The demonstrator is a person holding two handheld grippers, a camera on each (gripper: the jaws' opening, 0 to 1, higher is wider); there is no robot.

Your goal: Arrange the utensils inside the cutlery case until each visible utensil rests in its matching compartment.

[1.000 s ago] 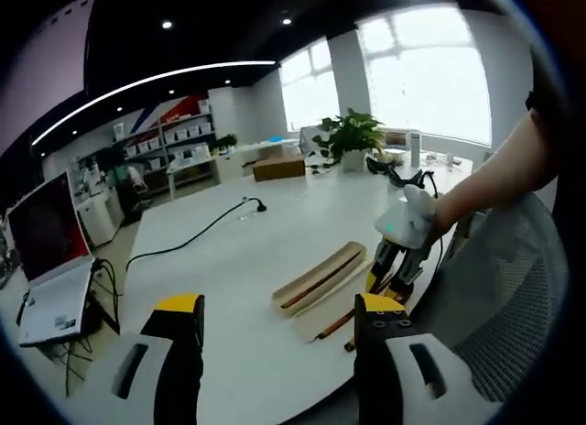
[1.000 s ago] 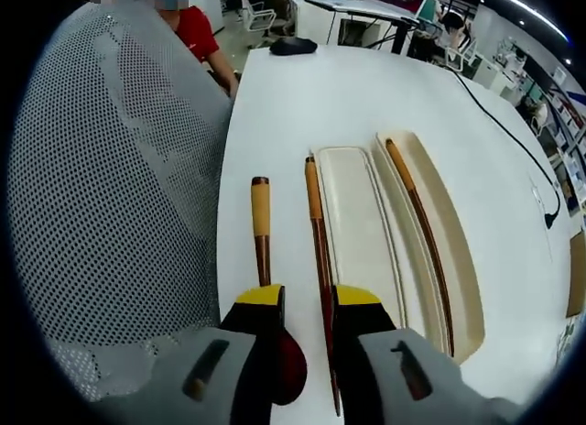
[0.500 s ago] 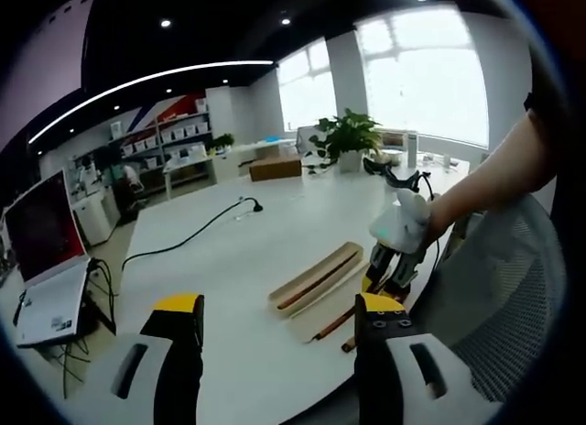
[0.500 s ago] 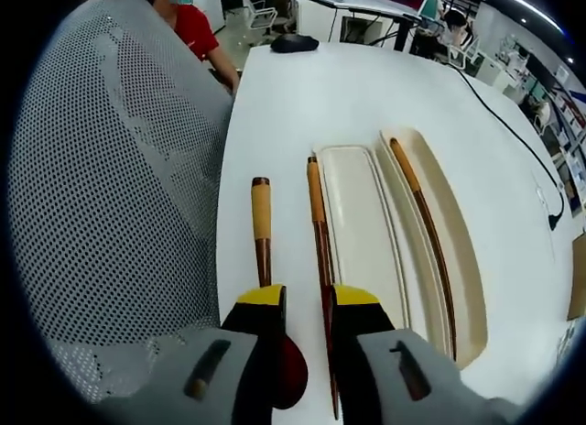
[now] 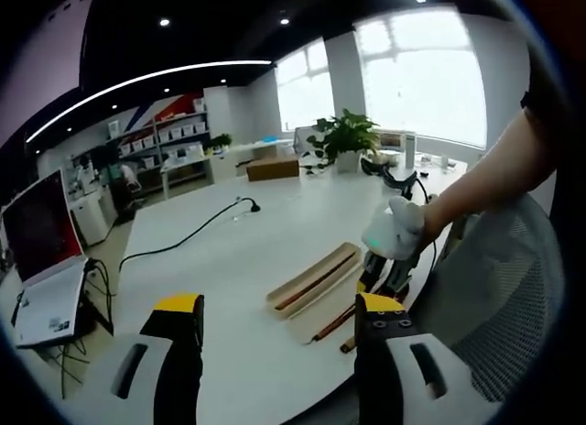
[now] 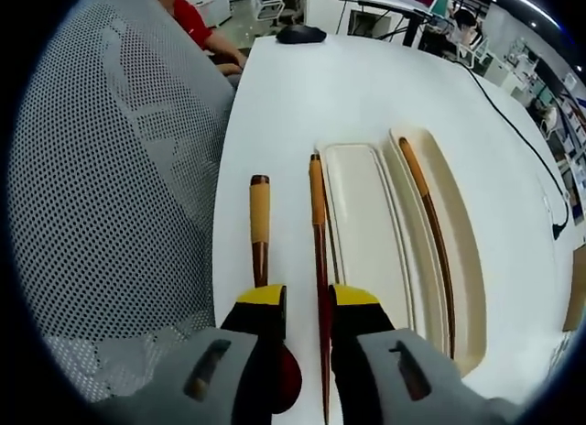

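Mesh chair (image 6: 110, 187), laptop (image 5: 41, 260), potted plant (image 5: 346, 136), perhaps mouse (image 6: 300, 34).

Bright daylit office, strong fisheye bending in both views.

In the left gripper view the windows (image 5: 421, 77) at upper right were blown out to white, while a ceiling light strip (image 5: 146, 81) and small spotlights glowed against a dark ceiling. The white tabletop (image 6: 302, 104) was evenly lit, with soft, faint shadows; straight edges curved near the borders.
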